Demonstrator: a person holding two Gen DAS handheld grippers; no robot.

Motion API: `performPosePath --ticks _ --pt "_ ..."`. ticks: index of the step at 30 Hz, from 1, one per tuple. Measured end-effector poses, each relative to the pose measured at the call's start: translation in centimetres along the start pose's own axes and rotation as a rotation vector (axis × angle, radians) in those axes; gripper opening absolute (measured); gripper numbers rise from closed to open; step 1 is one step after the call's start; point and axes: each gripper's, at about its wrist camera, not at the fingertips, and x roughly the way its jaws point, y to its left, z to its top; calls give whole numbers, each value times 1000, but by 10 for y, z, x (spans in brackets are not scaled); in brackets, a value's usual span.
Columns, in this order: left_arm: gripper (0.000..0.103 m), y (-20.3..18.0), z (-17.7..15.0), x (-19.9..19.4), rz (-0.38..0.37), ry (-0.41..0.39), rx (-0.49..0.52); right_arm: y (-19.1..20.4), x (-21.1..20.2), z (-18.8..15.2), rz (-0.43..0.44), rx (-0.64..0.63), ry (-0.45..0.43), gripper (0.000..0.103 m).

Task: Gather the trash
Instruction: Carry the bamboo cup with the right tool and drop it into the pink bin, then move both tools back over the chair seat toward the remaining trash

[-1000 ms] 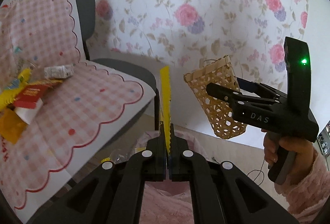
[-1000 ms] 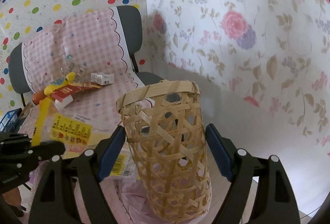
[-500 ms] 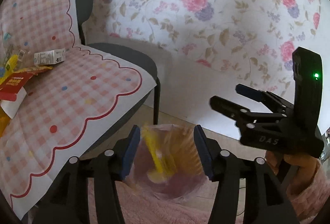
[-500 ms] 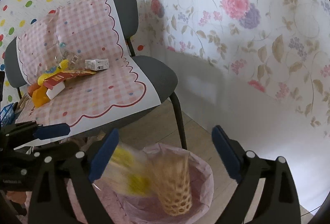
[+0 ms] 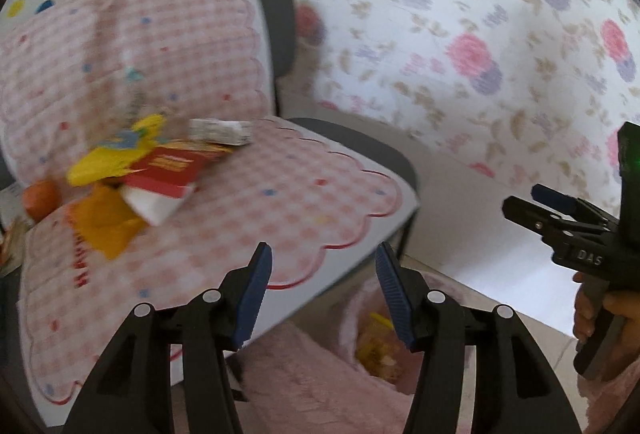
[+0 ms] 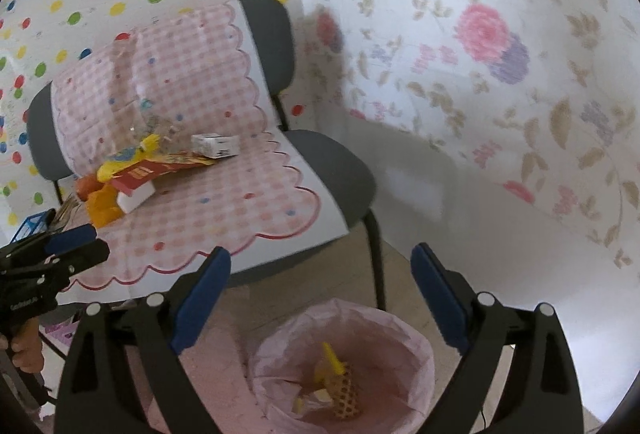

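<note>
A bin lined with a pink bag stands on the floor below my right gripper, which is open and empty. Inside lie the woven bamboo basket and a yellow wrapper. My left gripper is open and empty over the chair seat's front edge; the bin shows just below it. Trash is piled on the chair seat: a red and white box, a yellow wrapper, an orange bag and a small white carton. The pile also shows in the right wrist view.
The grey chair wears a pink checked cover and stands against flowered and dotted walls. An orange round thing lies at the pile's left. My right gripper shows at the right of the left wrist view. A blue crate sits at far left.
Both grippers opened and dropped the yellow wrapper and the bamboo basket into the bin. Both then rose; the left one swung toward the chair seat.
</note>
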Motion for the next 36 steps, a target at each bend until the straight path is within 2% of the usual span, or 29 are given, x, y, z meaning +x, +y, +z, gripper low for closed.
performPosePath --ticks 14,19,24,30,36 --pt "56 100 8 -36 209 -43 -179 85 35 42 150 -153 -11 89" --pt "57 131 9 -42 278 -41 -231 108 51 51 181 -195 -5 81" --pt "57 155 6 -38 332 -30 -265 136 76 55 213 -252 35 61" --pt "57 180 -2 -20 384 -3 -301 167 104 54 249 -322 68 60" --pt "57 199 -6 -9 398 9 -320 193 134 50 256 -382 105 60"
